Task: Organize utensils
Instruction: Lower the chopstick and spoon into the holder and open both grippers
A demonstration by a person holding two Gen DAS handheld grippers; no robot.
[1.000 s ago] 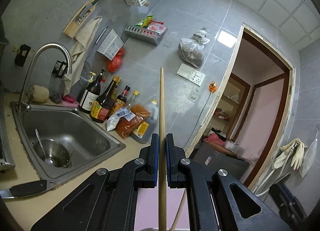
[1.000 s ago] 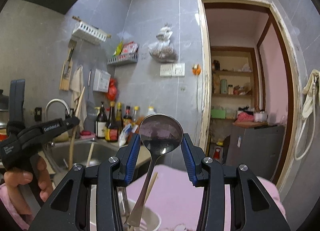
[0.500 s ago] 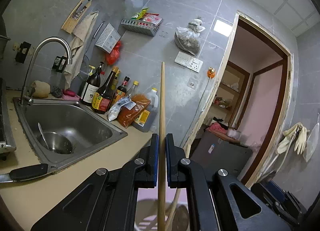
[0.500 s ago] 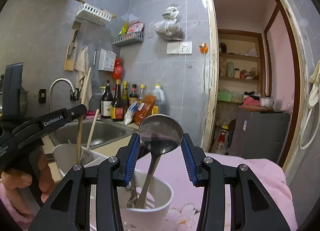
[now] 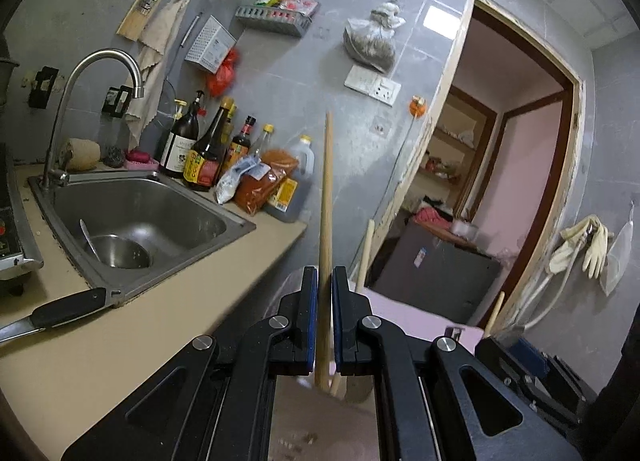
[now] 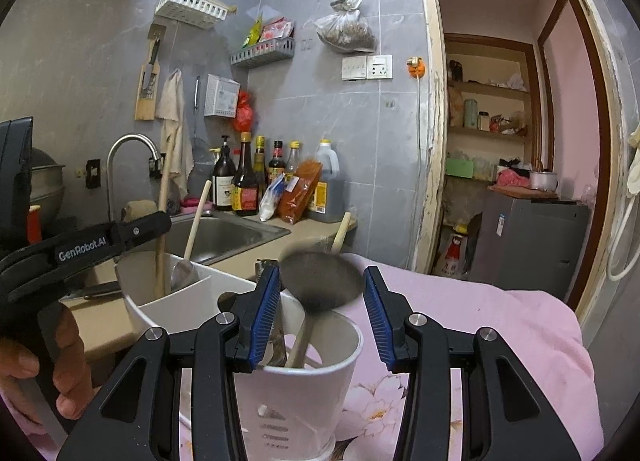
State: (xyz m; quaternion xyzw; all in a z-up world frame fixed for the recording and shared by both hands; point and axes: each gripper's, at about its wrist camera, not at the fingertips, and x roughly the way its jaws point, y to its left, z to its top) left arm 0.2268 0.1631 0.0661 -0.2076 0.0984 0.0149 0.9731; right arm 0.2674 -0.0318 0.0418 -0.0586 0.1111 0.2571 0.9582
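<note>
The left tongs point(image 5: 325, 315) point almost level, tipped a little downward, with their pads squeezed tight on a long wooden stick point(image 5: 326, 197) that stands nearly upright between them. In the right wrist view the same tongs reach in from the left edge, a person's hand point(image 6: 38, 365) wrapped round the handle, and the stick's lower end sits inside the white divided holder point(image 6: 168, 301), next to a wooden-handled spoon point(image 6: 188, 261) leaning in the same compartment.

The right tongs point(image 6: 318, 315) also point slightly downward and stand partly apart. The blurred bowl of a metal ladle point(image 6: 320, 281) lies between the blue pads with a gap on each side, so nothing is gripped; its handle drops into the white cup point(image 6: 320, 401) directly below, where other metal utensils stand.

Holder and cup stand just beside each other on a pink flowered cloth point(image 6: 500, 341). Behind the holder the tan surface point(image 5: 140, 341) runs to the steel sink point(image 5: 132, 217), with a black-handled knife point(image 5: 60, 311) at the sink's near corner. Bottles point(image 6: 244, 181) crowd the wall behind the sink. To the right the cloth lies bare up to the doorway point(image 6: 500, 121)
</note>
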